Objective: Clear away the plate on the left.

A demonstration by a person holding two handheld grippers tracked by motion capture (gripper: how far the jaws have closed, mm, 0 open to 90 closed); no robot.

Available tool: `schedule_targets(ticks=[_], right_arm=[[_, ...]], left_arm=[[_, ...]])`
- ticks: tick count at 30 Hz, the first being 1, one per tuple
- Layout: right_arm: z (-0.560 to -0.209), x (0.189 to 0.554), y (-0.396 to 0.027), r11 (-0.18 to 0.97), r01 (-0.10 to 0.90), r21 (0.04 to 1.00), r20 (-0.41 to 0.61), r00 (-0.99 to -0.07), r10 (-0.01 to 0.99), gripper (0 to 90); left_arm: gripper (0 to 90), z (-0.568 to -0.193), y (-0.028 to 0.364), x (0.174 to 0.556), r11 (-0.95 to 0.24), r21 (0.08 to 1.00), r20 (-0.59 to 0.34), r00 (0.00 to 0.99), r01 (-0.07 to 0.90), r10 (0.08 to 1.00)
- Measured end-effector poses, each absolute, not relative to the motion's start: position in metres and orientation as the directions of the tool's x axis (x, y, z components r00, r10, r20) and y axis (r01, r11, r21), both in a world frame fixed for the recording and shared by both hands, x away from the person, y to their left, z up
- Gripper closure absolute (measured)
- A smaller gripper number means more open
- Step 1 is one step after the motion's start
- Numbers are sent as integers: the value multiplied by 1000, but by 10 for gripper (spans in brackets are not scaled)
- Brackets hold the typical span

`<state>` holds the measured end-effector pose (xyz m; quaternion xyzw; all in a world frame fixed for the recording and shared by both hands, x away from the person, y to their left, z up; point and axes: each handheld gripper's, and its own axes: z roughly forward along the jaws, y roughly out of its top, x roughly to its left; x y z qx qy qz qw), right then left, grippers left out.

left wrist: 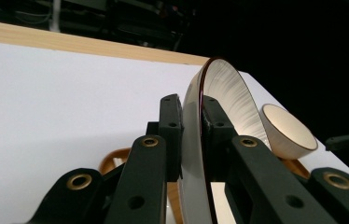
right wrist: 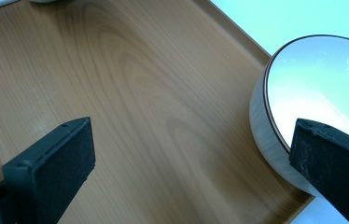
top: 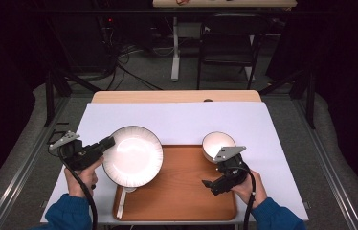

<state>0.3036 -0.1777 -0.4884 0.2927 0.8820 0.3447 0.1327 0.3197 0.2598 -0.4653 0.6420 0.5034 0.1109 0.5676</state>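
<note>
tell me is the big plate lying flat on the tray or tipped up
Tipped up. The left tool is shut on the plate rim, lifting its left edge above the tray.

The plate (top: 133, 156) covers the wooden tray's (top: 182, 191) left far corner in the high view, and most of a pale spoon-like piece (top: 121, 201) lying just below the plate on that tray, too small to identify. The right gripper (top: 215, 184) hides the bowl's (top: 218, 144) near rim. In the right gripper view, the bowl is cut off at the right edge.
</note>
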Motion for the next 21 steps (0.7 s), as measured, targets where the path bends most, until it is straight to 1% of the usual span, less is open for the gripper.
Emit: schedule_targets(ticks=[21], right_arm=[[-488, 303, -174, 575, 436, 692, 4, -799, 602, 0]], left_arm=[[812, -478, 220, 324, 81, 820, -445, 543, 566, 712]])
